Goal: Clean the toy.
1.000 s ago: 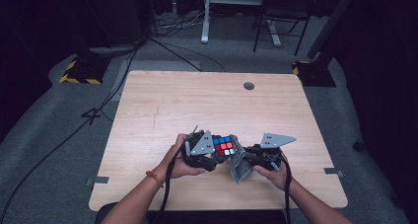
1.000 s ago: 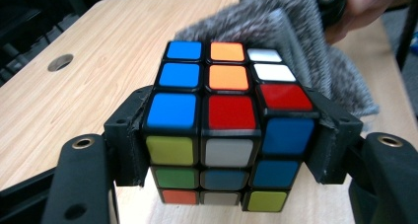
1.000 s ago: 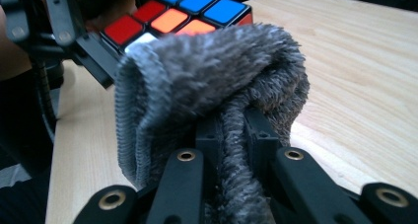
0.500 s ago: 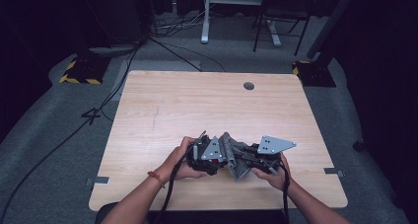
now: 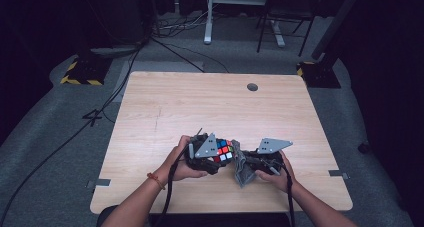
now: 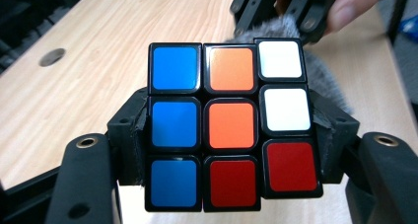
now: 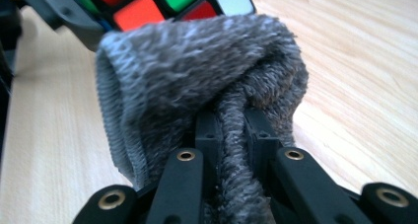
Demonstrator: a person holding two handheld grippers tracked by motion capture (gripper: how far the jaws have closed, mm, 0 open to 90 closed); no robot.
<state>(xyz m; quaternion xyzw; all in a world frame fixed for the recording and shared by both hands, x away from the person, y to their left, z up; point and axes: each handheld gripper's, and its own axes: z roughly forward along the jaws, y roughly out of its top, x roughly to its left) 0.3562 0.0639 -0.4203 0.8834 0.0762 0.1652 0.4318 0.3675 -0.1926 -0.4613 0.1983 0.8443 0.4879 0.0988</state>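
Black jaws of my left gripper [image 6: 231, 150] were clamped on the cube [image 6: 230, 125], one pad on each side face, gripping its lower two rows. They had just closed the last bit onto it. In the left gripper view the near face read blue down the left column, orange-orange-red down the middle, white-white-red down the right. The cube sat square between the jaws, above the table [image 6: 98, 51], not resting on it as far as I could tell.

My right gripper [image 7: 231, 135] was pinched tight on a grey cloth [image 7: 197, 71]. A twisted strand ran down between the jaws, and the rest bunched up in a fold above them. In the right gripper view that fold lay against the cube's underside, where orange, green, red and white tiles showed just past the fabric. In the left gripper view the cloth's fuzzy edge peeked out behind the cube's top right corner, touching it.

From the high view, both grippers met near the table's front edge, a bit right of centre. Left gripper [image 5: 212, 154] held the cube [image 5: 223, 150] coloured face up, the cloth [image 5: 241, 168] hung from the right gripper [image 5: 252, 162] just beside it. My hands gripped both tool bodies; cables trailed back off the front edge. A round grommet [image 5: 252, 87] sat in the far part of the tabletop, well apart from the work.
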